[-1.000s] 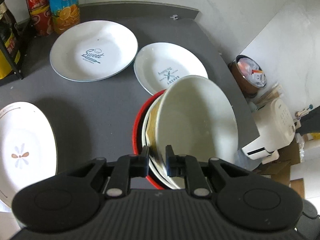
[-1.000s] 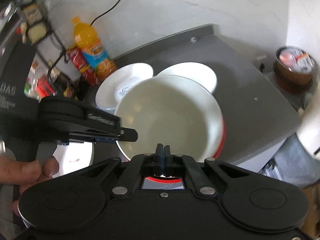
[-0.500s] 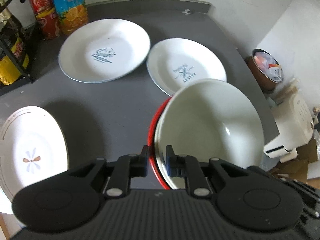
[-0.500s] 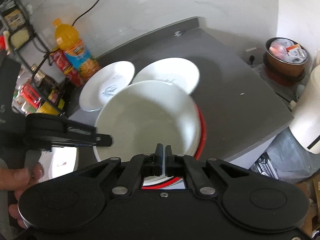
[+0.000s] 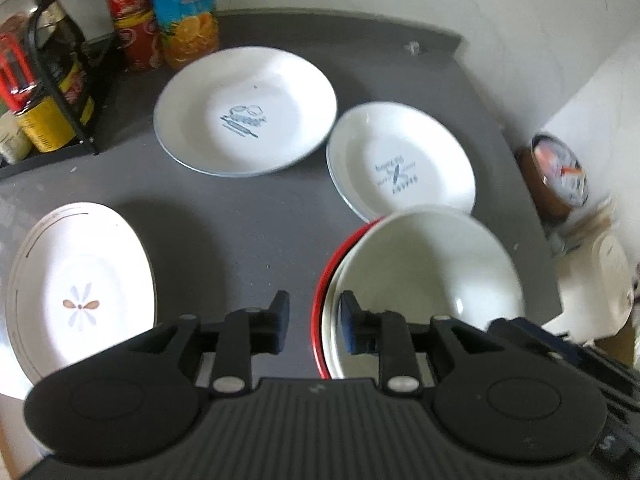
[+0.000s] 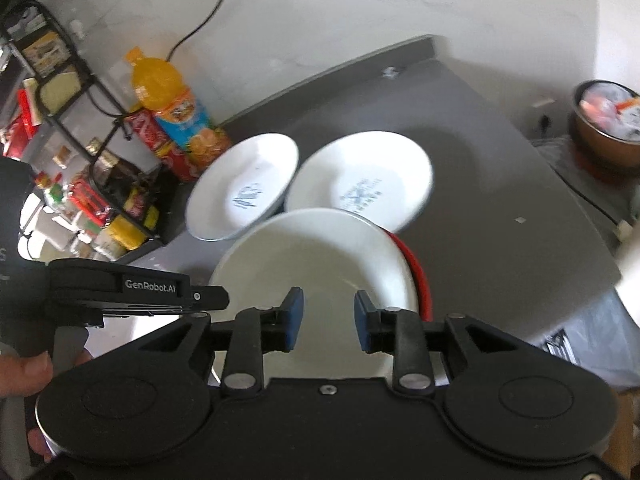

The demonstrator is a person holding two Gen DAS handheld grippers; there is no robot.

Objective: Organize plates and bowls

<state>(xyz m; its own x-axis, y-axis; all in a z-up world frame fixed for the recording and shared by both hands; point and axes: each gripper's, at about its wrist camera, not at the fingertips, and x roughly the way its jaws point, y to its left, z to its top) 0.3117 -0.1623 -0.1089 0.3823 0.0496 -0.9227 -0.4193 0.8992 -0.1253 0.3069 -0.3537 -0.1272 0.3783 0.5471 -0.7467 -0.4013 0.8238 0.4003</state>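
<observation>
A white bowl (image 5: 432, 264) sits nested in a red-rimmed bowl (image 5: 326, 276) at the grey counter's near right; it also shows in the right wrist view (image 6: 320, 264). My left gripper (image 5: 312, 324) is open, its jaws straddling the stack's left rim without pressing it. My right gripper (image 6: 326, 320) is open just above the white bowl's near rim. A large "Sweet" plate (image 5: 244, 108), a smaller bakery plate (image 5: 400, 164) and a flower plate (image 5: 80, 292) lie flat on the counter.
An orange juice bottle (image 5: 184, 8) and red cans (image 5: 132, 12) stand at the back left beside a black wire rack (image 5: 44, 92). The counter's right edge (image 5: 532, 216) drops to a brown pot (image 5: 560, 176) and a white appliance (image 5: 600, 280).
Both grippers opened and let go of the white bowl, which now rests level in the red-rimmed bowl. Both cameras drew back slightly.
</observation>
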